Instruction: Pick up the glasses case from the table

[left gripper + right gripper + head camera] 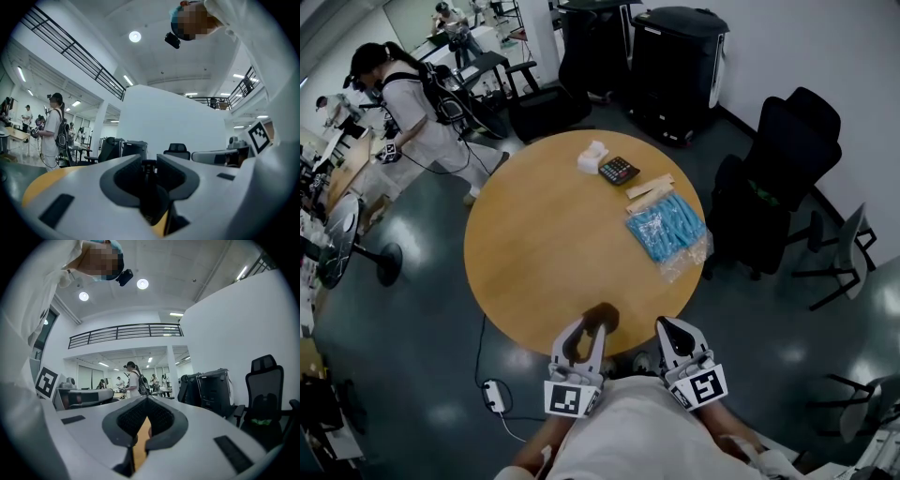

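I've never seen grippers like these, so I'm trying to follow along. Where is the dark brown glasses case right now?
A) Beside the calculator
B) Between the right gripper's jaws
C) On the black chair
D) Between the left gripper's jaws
D: the head view shows the glasses case sitting between the jaws of the left gripper, and the left gripper view shows a dark shape clamped there. The right gripper holds nothing.
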The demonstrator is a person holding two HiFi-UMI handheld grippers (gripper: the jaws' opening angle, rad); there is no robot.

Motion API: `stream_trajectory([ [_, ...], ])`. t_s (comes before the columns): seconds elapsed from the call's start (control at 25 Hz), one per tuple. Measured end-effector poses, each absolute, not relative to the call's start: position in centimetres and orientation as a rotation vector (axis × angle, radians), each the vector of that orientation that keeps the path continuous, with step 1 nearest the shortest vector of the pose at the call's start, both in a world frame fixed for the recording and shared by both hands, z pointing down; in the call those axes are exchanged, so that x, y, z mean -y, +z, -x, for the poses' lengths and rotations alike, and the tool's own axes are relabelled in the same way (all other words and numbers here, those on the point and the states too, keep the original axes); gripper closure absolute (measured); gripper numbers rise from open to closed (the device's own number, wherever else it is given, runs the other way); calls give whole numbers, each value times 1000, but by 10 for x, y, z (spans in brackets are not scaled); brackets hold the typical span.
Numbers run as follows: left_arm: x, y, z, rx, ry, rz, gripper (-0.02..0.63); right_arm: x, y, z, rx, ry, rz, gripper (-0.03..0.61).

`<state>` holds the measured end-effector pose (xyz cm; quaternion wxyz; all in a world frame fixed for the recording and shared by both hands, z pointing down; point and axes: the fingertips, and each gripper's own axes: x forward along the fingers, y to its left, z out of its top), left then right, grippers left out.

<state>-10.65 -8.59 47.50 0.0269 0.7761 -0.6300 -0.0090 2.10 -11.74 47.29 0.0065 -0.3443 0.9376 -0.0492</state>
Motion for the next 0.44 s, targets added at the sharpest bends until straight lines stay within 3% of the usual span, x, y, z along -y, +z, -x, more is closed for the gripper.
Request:
stream_trajectory([
  [0.44,83,471,104,1935,-39,-2379,505,113,473,-20,-2946,-151,1070,563],
])
